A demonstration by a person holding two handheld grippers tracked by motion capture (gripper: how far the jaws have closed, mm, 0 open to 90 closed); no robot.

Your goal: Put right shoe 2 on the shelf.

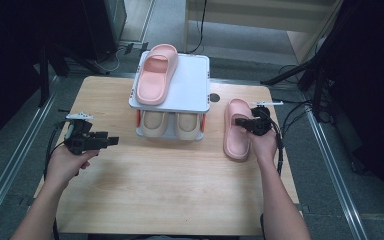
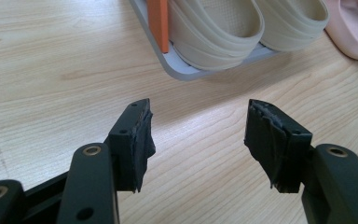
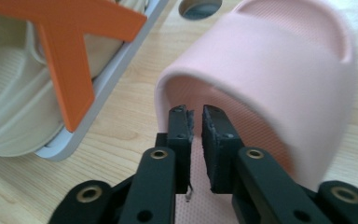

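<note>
Two tools: one per hand, over the wooden tabletop.
Left tool: jaws wide apart, empty, near-left of rack.
Right tool: jaws nearly together at mouth of pink slipper, right of rack; grip cannot be told.
Rack top: second pink slipper.
Lower shelf: beige pair.

A lab or recording studio. Shown by black stands, trailing cables, floor rails around a lone wooden table.

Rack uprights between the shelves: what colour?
Orange, against the rack's light grey shelves; clearest in the right gripper view.
</note>
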